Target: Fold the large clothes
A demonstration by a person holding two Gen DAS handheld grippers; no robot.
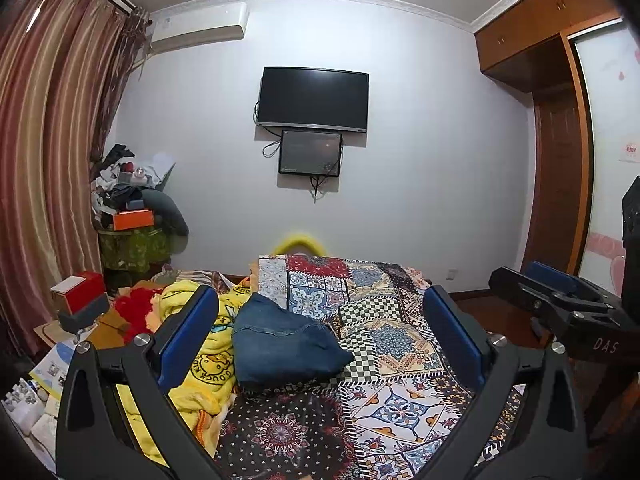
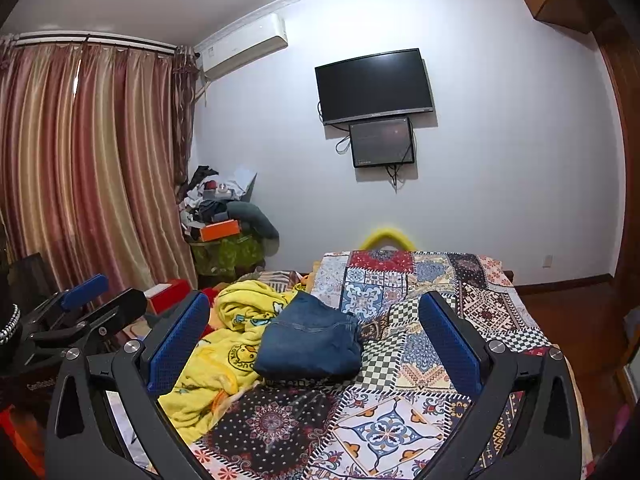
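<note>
A folded pair of blue jeans [image 1: 280,344] [image 2: 312,340] lies on the patchwork bedspread [image 1: 404,404] [image 2: 384,432], beside a crumpled yellow duck blanket [image 1: 204,364] [image 2: 216,360]. My left gripper [image 1: 318,292] hovers above the near part of the bed, open, with nothing between its blue pads [image 1: 188,332]; the jeans lie below and ahead of them. My right gripper [image 2: 313,298] is likewise open and empty, aimed at the jeans. Each gripper also shows at the edge of the other's view: the right gripper [image 1: 520,276], the left gripper [image 2: 112,292].
Striped curtains [image 1: 44,152] hang at the left. A cluttered pile with an orange box [image 1: 132,218] stands in the far corner. Red boxes [image 1: 84,288] and papers sit by the bed's left side. A TV [image 1: 312,98] hangs on the far wall; a wooden wardrobe [image 1: 560,128] is at right.
</note>
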